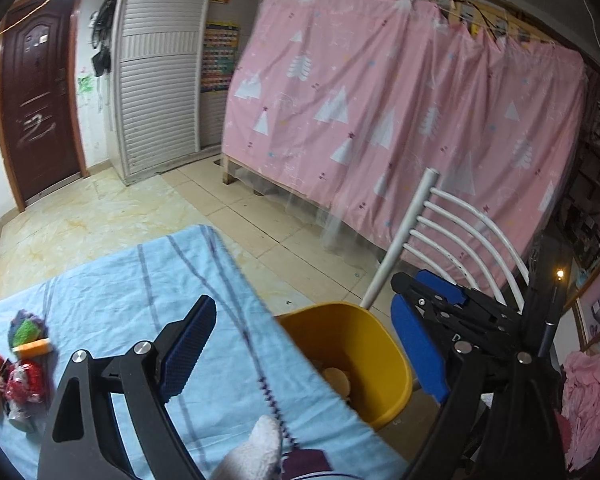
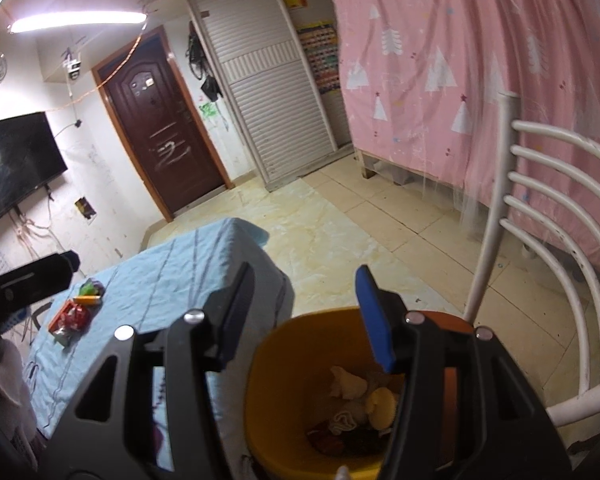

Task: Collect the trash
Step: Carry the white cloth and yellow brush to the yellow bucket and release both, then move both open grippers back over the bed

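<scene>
Left wrist: I held the left tongs [image 1: 304, 344] wide and empty by the yellow bin [image 1: 380, 344], so scraps could drop; leftover trash [image 1: 22, 364] lay across the counter [image 1: 132, 280].
Right wrist: right tongs [image 2: 304, 312] part open over the bin, seemingly empty; the white chair [image 2: 540, 216] crowded the right.
</scene>
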`<state>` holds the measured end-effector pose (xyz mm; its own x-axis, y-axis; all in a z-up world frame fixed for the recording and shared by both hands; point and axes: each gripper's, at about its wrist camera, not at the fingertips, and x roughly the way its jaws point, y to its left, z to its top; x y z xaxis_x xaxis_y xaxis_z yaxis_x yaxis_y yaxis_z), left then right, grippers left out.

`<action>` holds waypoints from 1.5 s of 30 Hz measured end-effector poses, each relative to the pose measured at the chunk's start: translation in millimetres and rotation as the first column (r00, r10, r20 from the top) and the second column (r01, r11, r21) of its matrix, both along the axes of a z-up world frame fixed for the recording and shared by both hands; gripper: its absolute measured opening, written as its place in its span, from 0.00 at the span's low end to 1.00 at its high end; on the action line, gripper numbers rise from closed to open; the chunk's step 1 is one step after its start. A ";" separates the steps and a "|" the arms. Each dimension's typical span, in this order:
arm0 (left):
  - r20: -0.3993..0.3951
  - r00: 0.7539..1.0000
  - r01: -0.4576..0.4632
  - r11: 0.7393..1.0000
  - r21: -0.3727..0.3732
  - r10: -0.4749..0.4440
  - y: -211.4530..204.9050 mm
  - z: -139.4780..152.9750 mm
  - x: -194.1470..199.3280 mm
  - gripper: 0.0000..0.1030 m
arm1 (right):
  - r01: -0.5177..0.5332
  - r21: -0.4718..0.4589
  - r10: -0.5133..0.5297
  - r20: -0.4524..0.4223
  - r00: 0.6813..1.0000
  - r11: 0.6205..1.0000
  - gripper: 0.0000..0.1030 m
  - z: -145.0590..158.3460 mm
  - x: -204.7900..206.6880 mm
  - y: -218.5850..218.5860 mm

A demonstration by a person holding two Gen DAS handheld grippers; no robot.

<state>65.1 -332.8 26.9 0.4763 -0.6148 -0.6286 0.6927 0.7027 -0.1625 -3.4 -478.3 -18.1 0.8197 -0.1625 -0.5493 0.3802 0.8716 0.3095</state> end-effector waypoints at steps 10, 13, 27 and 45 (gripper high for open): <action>0.003 0.994 -0.107 0.993 -0.052 0.107 66.0 11.8 25.3 0.78 | -0.110 -0.045 0.109 -0.022 0.994 0.993 0.54 11.6 41.9 49.4; 0.002 0.991 -0.134 0.989 -0.061 0.134 83.2 12.4 31.2 0.78 | -0.136 -0.055 0.135 -0.023 0.991 0.989 0.54 16.0 52.1 63.1; -0.003 0.945 -0.327 0.943 -0.054 0.327 195.4 -1.8 69.5 0.78 | -0.305 -0.080 0.299 -0.079 0.951 0.949 0.56 16.0 112.8 148.2; -0.008 0.885 -0.460 0.877 0.139 0.466 320.8 -52.8 120.1 0.78 | -0.510 -0.062 0.495 -0.165 0.853 0.858 0.61 0.6 176.3 252.0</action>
